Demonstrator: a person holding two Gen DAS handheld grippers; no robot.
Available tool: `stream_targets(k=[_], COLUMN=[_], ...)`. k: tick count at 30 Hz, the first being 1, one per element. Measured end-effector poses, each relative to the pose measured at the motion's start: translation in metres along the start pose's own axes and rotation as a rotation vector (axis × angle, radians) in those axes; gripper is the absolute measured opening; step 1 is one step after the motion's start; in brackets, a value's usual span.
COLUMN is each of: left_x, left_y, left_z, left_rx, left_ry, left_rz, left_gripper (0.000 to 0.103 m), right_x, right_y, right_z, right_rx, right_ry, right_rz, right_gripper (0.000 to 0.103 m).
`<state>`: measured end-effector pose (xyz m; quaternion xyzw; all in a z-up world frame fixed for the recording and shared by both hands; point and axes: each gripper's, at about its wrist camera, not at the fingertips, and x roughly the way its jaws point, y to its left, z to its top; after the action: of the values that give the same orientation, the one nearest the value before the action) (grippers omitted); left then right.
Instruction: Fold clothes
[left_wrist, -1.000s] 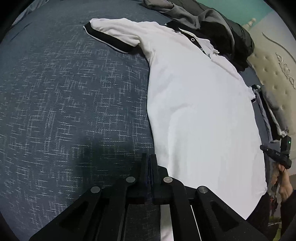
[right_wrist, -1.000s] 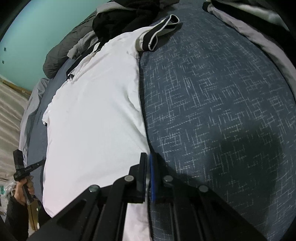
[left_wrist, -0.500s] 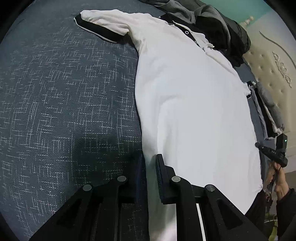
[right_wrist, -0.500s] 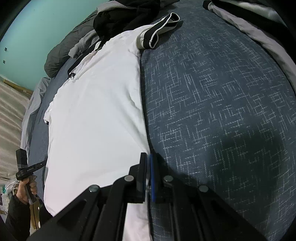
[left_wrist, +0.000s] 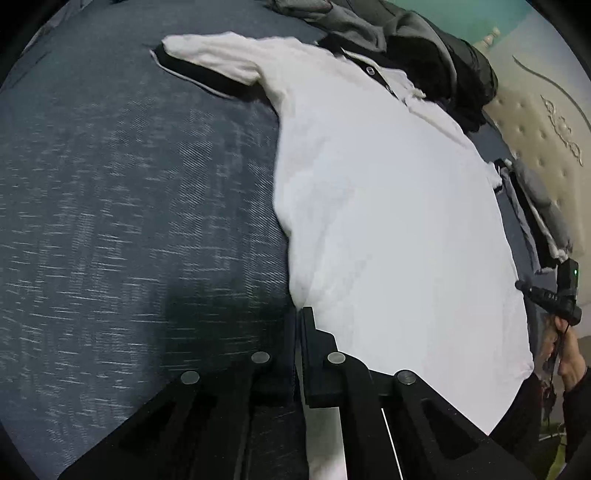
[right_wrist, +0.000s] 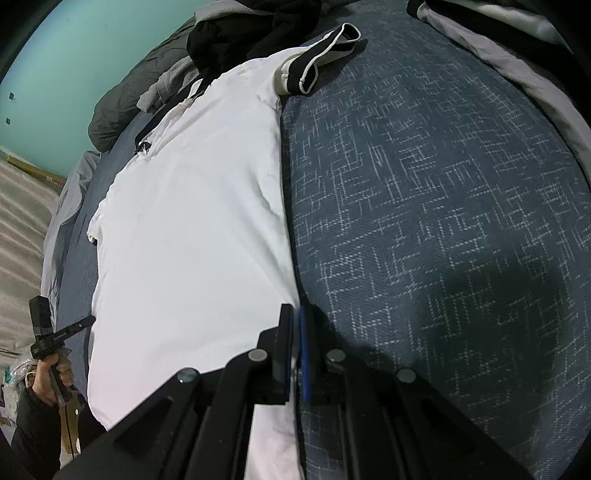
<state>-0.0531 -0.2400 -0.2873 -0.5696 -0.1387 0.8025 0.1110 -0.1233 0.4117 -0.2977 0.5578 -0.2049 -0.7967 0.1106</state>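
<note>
A white polo shirt (left_wrist: 388, 221) with black collar and black sleeve cuffs lies flat, front up, on a dark blue patterned bed cover (left_wrist: 129, 203). My left gripper (left_wrist: 298, 314) sits at the shirt's side edge near the hem. Its jaws are closing, and white fabric runs between them. In the right wrist view the shirt (right_wrist: 192, 229) fills the left half. My right gripper (right_wrist: 295, 310) is shut on its opposite side edge, with cloth pinched between the pads. Each view shows the other gripper small at the far edge of the shirt, held in a hand.
Dark and grey clothes (left_wrist: 424, 48) are heaped beyond the collar, the same pile (right_wrist: 251, 26) showing in the right wrist view. A beige tufted headboard (left_wrist: 546, 129) stands at the right. A grey garment (right_wrist: 517, 62) lies along the cover (right_wrist: 443, 184) at the far right.
The left gripper's jaws opened, slid over the shirt's side edge and came together on it. The right gripper stayed put, still clamped on its edge.
</note>
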Motion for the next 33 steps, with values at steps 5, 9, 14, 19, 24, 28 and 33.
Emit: stream_targets(k=[5,9,14,19,24,28,33], left_x=[0.001,0.008,-0.002,-0.011,0.016,0.017,0.019], left_y=[0.006,0.002,0.0,0.0,-0.021,-0.024,-0.023], left_z=[-0.005,0.002,-0.004,-0.017,0.001,-0.013,-0.028], left_rx=[-0.039,-0.04,-0.033,0.0,-0.007,0.006,-0.007], left_ry=[0.01,0.012,0.02,0.055,0.076,0.107,0.122], left_rz=[0.027,0.037,0.081,0.077,0.038,0.021,-0.009], left_gripper=[0.002,0.004,0.006,0.008,0.01,0.01,0.013], right_x=[0.001,0.0,-0.002,-0.004,-0.009,-0.015,-0.022], right_y=[0.002,0.002,-0.001,0.001,0.003,0.004,0.002], right_z=[-0.001,0.0,-0.001,-0.002,-0.006,-0.014,-0.023], right_rx=[-0.014,-0.019,-0.014,-0.024,-0.035,-0.045,-0.035], right_ry=[0.001,0.004,0.006,0.004,0.012,0.02,0.021], right_rz=[-0.016,-0.021,-0.023,-0.029,-0.033,-0.026,-0.019], right_gripper=[0.003,0.003,0.003,0.003,0.005,0.005,0.005])
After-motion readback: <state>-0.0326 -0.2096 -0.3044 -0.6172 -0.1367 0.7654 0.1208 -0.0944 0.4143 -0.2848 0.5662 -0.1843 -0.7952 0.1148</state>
